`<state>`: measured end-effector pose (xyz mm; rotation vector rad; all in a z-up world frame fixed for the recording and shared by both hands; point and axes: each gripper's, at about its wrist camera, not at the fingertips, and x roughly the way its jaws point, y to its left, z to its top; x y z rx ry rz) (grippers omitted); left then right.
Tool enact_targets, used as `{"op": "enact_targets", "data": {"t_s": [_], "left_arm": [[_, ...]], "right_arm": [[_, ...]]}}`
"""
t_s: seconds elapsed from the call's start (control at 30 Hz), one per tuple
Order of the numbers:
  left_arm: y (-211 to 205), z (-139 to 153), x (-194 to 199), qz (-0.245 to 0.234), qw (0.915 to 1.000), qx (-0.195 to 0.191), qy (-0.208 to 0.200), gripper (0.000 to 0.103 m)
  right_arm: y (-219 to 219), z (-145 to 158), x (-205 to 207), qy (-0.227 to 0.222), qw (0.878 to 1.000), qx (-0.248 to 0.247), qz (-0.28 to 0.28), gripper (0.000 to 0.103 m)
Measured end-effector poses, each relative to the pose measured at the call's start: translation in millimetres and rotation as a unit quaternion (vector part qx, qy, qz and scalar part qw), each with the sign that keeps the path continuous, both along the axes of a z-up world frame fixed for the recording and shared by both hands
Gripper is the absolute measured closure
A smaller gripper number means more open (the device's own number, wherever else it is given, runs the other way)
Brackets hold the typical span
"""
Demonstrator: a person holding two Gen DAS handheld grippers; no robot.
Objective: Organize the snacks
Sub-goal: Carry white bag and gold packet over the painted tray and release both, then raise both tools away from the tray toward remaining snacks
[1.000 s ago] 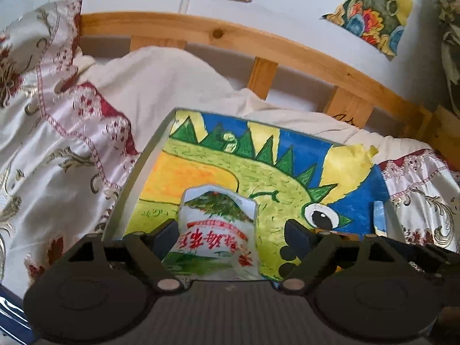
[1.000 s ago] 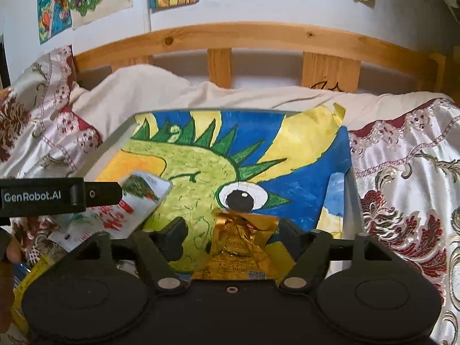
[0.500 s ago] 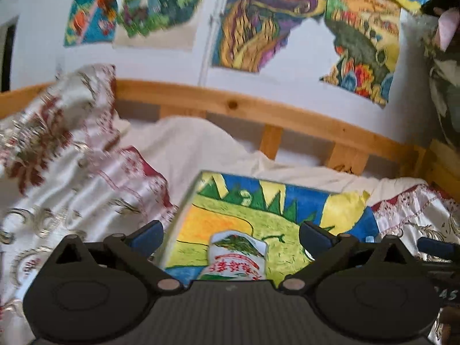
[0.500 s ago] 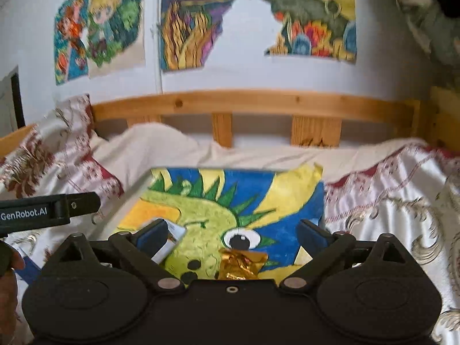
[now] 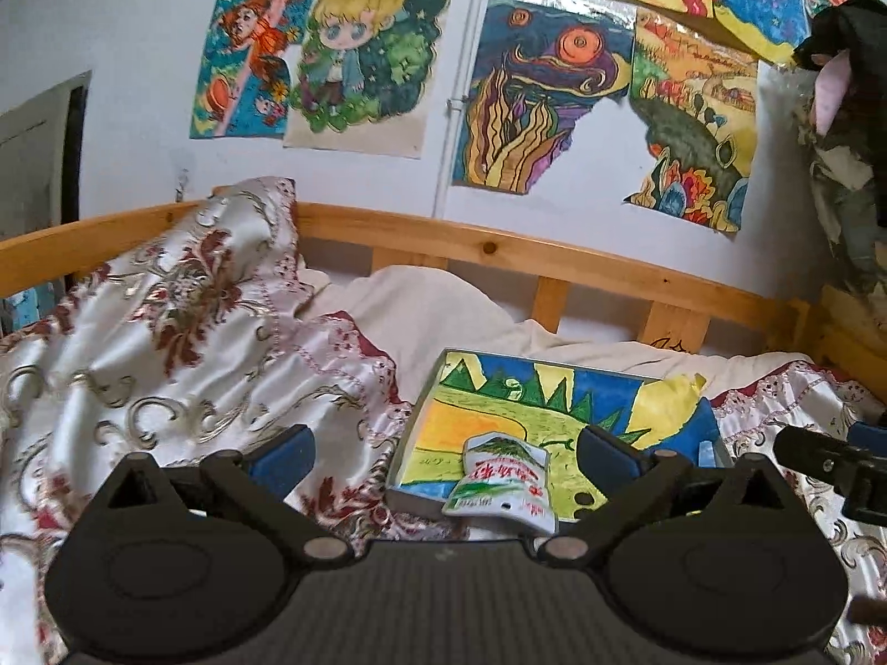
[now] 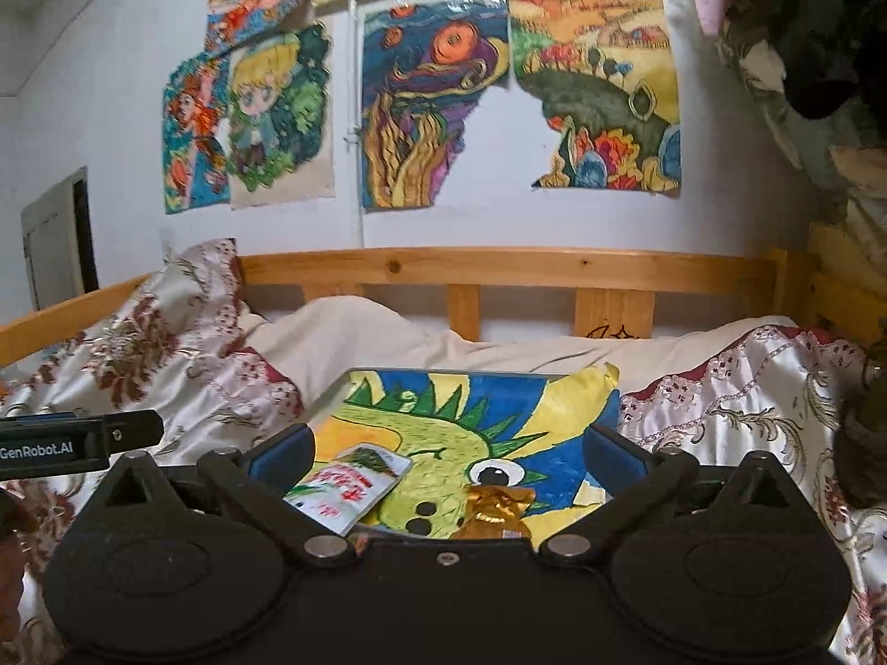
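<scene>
A tray lined with a bright dinosaur drawing lies on the bed; it also shows in the right wrist view. A white and green snack packet with red letters lies at the tray's near left edge, also in the right wrist view. A gold foil snack lies on the tray near its front. My left gripper is open and empty, drawn back above the tray's near left corner. My right gripper is open and empty, drawn back above the tray's front.
A floral satin quilt covers the bed around the tray, with a cream sheet behind it. A wooden bed rail runs along the wall, which is hung with drawings. The left gripper's body shows at the right view's left edge.
Both grippers have opened wide and pulled back and up from the tray. The white packet and the gold snack now lie free on the tray. More of the wall is in view.
</scene>
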<state>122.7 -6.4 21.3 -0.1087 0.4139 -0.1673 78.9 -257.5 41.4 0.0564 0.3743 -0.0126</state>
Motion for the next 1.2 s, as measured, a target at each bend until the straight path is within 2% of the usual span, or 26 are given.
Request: {"op": "enact_targets", "data": {"t_s": [0.33, 0.53, 0.9, 1.07, 1.2], "left_arm": [[5.8, -4.0, -46.4, 0.007, 0.9996, 0.022, 0.017, 0.001], [5.7, -9.0, -71.2, 0.003, 0.9988, 0.039, 0.029, 0.001], [8.5, -14.4, -91.9, 0.001, 0.997, 0.055, 0.055, 0.001], [10.0, -16.9, -94.4, 0.003, 0.9959, 0.06, 0.067, 0.001], [8.0, -21.0, -92.5, 0.002, 0.9939, 0.071, 0.084, 0.001]], "right_arm": [[17.9, 2.8, -60.1, -0.004, 1.0, -0.01, 0.009, 0.001], [24.5, -0.6, -81.3, 0.01, 1.0, -0.007, 0.017, 0.001], [29.6, -12.6, -96.2, 0.063, 0.998, 0.007, 0.014, 0.001], [32.4, -16.5, -98.7, 0.079, 0.997, 0.004, 0.012, 0.001], [33.6, -23.5, -93.4, 0.111, 0.994, -0.004, 0.003, 0.001]]}}
